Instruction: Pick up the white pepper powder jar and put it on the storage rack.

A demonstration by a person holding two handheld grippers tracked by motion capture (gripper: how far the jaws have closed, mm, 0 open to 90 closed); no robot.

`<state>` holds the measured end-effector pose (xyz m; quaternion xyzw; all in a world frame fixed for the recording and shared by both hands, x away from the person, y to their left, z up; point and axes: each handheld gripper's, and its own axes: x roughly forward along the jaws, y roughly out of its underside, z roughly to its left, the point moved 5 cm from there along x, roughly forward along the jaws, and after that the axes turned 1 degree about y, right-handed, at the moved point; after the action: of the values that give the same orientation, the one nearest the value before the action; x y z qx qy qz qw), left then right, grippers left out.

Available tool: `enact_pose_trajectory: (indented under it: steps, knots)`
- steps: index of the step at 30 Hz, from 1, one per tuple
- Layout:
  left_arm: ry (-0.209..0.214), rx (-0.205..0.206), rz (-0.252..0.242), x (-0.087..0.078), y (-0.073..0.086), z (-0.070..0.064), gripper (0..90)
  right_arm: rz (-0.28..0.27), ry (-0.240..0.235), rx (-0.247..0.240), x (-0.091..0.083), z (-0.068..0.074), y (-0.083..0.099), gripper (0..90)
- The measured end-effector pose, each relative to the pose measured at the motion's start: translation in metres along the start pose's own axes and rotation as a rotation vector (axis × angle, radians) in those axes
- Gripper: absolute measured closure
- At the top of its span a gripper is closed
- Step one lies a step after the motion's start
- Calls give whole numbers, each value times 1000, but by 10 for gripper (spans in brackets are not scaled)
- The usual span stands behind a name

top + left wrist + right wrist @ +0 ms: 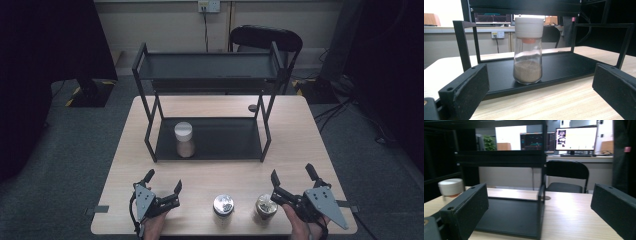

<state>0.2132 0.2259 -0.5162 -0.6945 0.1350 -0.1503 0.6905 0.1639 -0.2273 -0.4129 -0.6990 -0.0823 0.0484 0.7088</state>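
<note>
Resting near the table's (300, 150) front edge, both grippers are gaping empty. Two jars are standing between the left gripper (163, 183) and right gripper (291, 175): a silver-lidded jar (223, 207) and a brown-filled jar (265, 206), at the latter's eight o'clock.

Left gripper (163, 182) lower left of the high view, black jaws, grey three-cornered plate with small screws, black cable looped beside the hand, right gripper (291, 175) lower right, matching grey plate, thick black rough-faced pads (471, 86)

The high view looks forward and down over the counter (300, 150). Both gripper views sit low near its front edge, facing the black rack (207, 137) they share.
</note>
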Motion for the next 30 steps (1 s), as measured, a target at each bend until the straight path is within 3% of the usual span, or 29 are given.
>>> enact_pose_trajectory:
  steps: [16,30]
  knots:
    - [-2,0,-2,0,0,0,0,0,-141,-25,-15,42,-6,0]
    - [0,0,-2,0,0,0,0,5,-285,-63,-16,79,5,4]
